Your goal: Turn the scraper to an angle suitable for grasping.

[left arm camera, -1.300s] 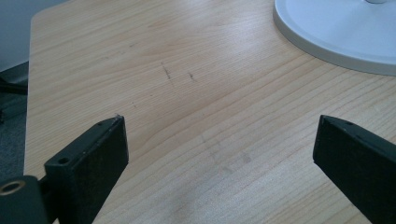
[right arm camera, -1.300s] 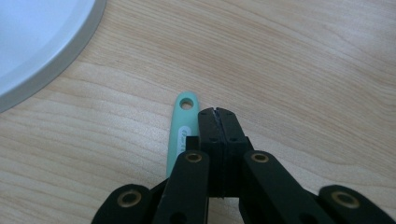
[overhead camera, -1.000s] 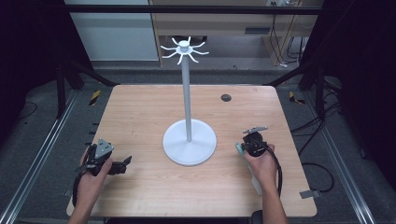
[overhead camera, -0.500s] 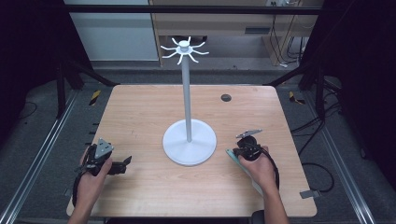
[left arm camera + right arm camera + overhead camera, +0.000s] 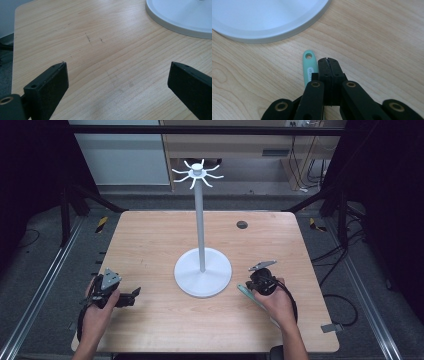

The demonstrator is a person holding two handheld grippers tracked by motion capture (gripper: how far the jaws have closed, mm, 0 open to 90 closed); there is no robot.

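Note:
A white stand rises from a round base (image 5: 203,272) at the table's middle, with a crown of hooks (image 5: 197,172) on top. A mint green handle (image 5: 308,65) with a hole at its end lies flat on the wood just right of the base (image 5: 262,22). My right gripper (image 5: 329,62) hovers over it with its jaws pressed together and nothing between them; the handle runs along their left side and under the gripper. In the high view that gripper (image 5: 254,285) sits beside the handle (image 5: 246,293). My left gripper (image 5: 117,75) is wide open over bare wood at the table's near left (image 5: 133,295).
A small dark round grommet (image 5: 242,224) is set in the table's far right part. The stand's base edge (image 5: 182,20) lies ahead and right of the left gripper. Metal rails (image 5: 42,285) run along both sides of the table (image 5: 150,235).
My right gripper has shifted a little nearer and to the left, closing in over the mint handle. The left gripper has stayed put.

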